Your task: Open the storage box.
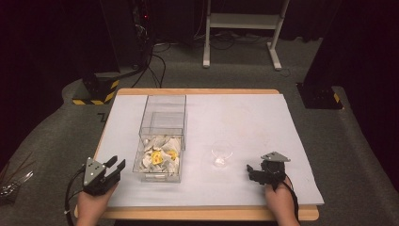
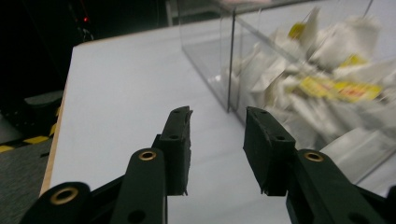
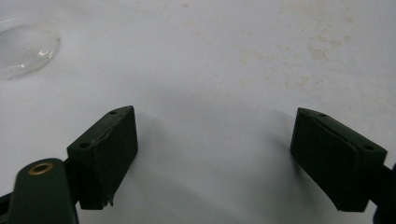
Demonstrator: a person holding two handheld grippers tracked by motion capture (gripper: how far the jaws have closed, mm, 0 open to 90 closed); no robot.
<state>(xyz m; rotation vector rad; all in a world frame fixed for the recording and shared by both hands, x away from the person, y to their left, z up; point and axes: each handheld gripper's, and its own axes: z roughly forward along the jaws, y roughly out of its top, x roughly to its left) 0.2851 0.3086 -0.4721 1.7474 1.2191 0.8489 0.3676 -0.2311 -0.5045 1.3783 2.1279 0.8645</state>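
- Left gripper [image 1: 114,168]: jaws parted with nothing between them, as the left gripper view [image 2: 217,140] shows; it sits at the near left of the table, pointing right and slightly far toward the clear box [image 1: 161,136]; the box's near corner stands just beyond the jaw tips, not touched
- Right gripper [image 1: 252,172]: jaws spread wide and empty, seen in the right gripper view [image 3: 212,149] over bare white sheet; it rests at the near right, close to the table's near edge
- Clear box: two compartments in line; the near one is heaped with white and yellow packets [image 1: 159,157]; the far one looks empty
- Clear cup [image 1: 221,153]: stands right of the box and just far-left of the right gripper; no packet can be made out inside it, though it is too small to be sure
- Progress, as a judgement: the work seems at its start; no packet is gripped or lifted; reaching into the near compartment, gripping one and carrying it out are all left
- Room: the white sheet [image 1: 263,122] is open on the far right and between box and cup; the left gripper has little margin to the table's [image 1: 197,91] left edge; the box wall is the nearest obstacle, so entry looks best from above
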